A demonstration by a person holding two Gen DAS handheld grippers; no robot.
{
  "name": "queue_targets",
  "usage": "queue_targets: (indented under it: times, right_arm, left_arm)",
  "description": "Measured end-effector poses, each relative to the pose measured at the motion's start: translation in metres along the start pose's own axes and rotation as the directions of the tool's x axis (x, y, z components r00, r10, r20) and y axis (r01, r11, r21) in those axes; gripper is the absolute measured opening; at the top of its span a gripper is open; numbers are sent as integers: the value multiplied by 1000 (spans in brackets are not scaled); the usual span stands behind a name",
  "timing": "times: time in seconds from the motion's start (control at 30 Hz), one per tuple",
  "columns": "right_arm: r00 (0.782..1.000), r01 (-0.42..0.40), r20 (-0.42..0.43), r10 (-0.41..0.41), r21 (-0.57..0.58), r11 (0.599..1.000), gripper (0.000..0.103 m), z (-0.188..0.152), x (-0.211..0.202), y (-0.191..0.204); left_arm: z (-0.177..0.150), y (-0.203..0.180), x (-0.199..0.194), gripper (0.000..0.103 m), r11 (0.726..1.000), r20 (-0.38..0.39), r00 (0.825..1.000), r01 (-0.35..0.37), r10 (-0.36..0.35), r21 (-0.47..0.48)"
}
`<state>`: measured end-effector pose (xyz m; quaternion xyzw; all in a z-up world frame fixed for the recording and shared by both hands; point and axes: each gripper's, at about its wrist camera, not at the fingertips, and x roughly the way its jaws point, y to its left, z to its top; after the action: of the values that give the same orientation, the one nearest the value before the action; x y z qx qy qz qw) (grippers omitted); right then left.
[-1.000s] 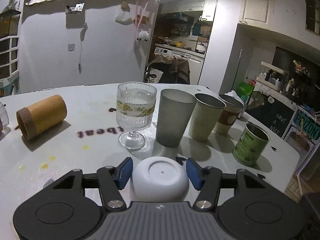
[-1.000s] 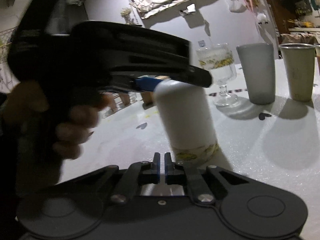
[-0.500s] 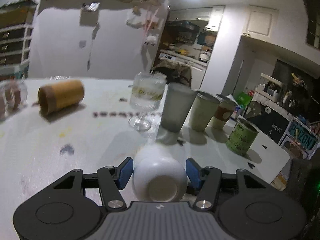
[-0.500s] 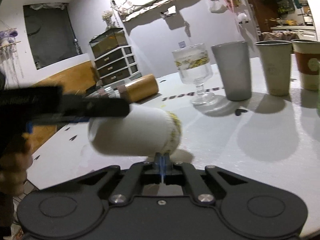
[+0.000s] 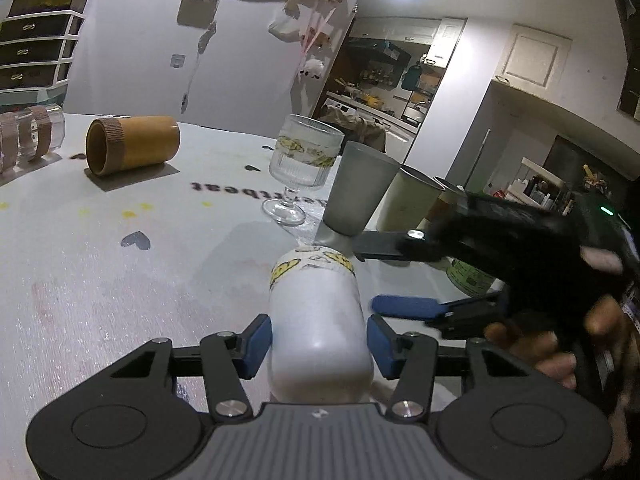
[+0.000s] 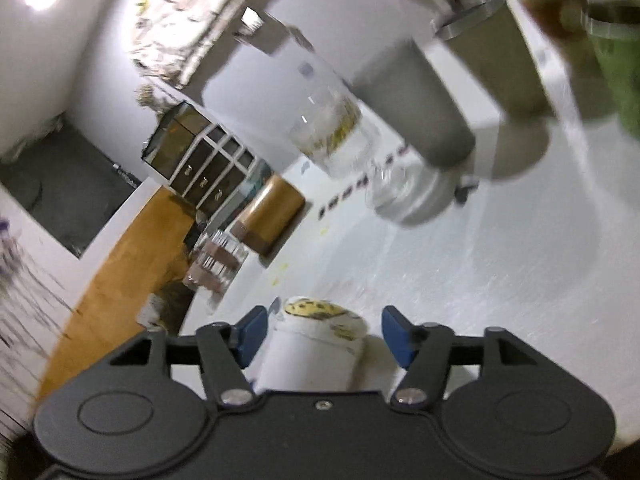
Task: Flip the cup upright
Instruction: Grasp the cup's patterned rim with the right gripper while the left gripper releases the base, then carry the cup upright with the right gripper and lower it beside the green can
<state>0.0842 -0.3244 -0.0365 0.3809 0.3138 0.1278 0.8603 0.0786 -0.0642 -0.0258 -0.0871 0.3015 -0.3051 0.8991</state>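
Note:
A white cup (image 5: 318, 320) with a yellow pattern near its rim lies between the pads of my left gripper (image 5: 319, 338), rim pointing away from the camera. The left jaws are shut on its body near the base. My right gripper (image 6: 322, 334) is open, its blue pads on either side of the same cup (image 6: 312, 344), apart from it. In the left wrist view the right gripper (image 5: 396, 276) comes in from the right with its fingers spread beside the cup's rim. The right wrist view is tilted and blurred.
On the white table (image 5: 100, 280) a brown cylinder cup (image 5: 130, 145) lies on its side at the back left. A stemmed glass (image 5: 300, 176), a grey tumbler (image 5: 358, 188), a beige cup (image 5: 408, 204) and a green can (image 5: 468, 276) stand at the back right.
The left gripper has turned the cup from base-up to lying with its rim pointing away. The right gripper has opened and moved in around the cup from the right.

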Motion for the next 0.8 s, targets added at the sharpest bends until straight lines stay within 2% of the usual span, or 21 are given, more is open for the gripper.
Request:
queue_targets:
  times: [0.1, 0.2, 0.3, 0.4, 0.5, 0.57, 0.63, 0.73, 0.8]
  right_arm:
    - [993, 8, -117, 5, 117, 993, 69, 9, 23, -3]
    - [982, 32, -187, 1, 175, 984, 69, 11, 39, -2]
    - [972, 77, -232, -36, 171, 982, 67, 7, 51, 1]
    - [972, 81, -227, -57, 96, 992, 65, 4, 51, 8]
    - [979, 59, -197, -56, 6, 998, 65, 4, 42, 16]
    - [986, 43, -158, -51, -56, 998, 65, 5, 29, 20]
    - [992, 50, -104, -65, -138, 989, 65, 9, 16, 26]
    - [991, 132, 30, -129, -305, 943, 65, 14, -4, 34]
    - [971, 232, 154, -184, -404, 885, 65, 16, -14, 37]
  left_arm:
    - [-3, 0, -1, 54, 1000, 1, 1000, 6, -6, 0]
    - [-5, -3, -3, 54, 1000, 3, 1000, 10, -10, 14]
    - [-10, -8, -6, 55, 999, -2, 1000, 21, -21, 31]
    - [-13, -11, -5, 56, 998, -5, 999, 33, -33, 49]
    - [-16, -13, -3, 65, 998, -11, 999, 37, -37, 50]
    - [-18, -15, -2, 75, 999, -5, 1000, 28, -28, 46]
    - [-20, -16, -1, 77, 999, 2, 1000, 20, -20, 49]
    - [-22, -19, -1, 80, 999, 17, 1000, 6, -7, 52]
    - [-24, -20, -1, 82, 998, 29, 1000, -6, 4, 57]
